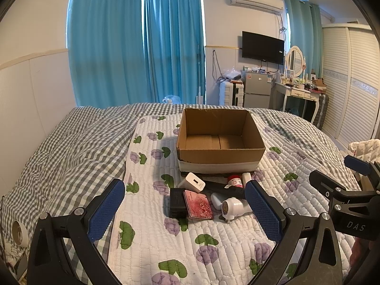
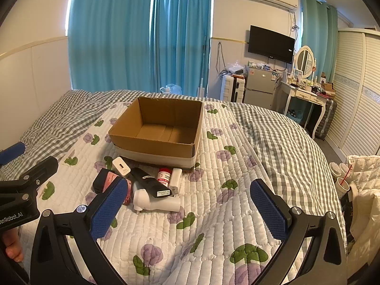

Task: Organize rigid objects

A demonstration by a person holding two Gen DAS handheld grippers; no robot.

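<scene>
An open, empty cardboard box (image 1: pixel 220 152) (image 2: pixel 154 143) stands on the quilted flower mat on the bed. In front of it lies a pile of small objects: a white charger (image 1: pixel 192 182) (image 2: pixel 120 167), a black box (image 1: pixel 177 203) (image 2: pixel 101 182), a red card case (image 1: pixel 198 204), a black remote (image 2: pixel 150 182), a small red-capped bottle (image 1: pixel 234 181) (image 2: pixel 164 175) and a white handheld device (image 1: pixel 235 206) (image 2: pixel 154 203). My left gripper (image 1: pixel 185 211) is open, just short of the pile. My right gripper (image 2: pixel 190 209) is open, to the right of the pile.
The flower mat (image 1: pixel 166 237) lies over a grey checked bedspread (image 1: pixel 59 142). A tape roll (image 1: pixel 19 234) sits at the bed's left edge. A white padded jacket and a cup with a straw (image 2: pixel 342 182) are at the right bedside. A fridge, desk and wardrobe stand beyond.
</scene>
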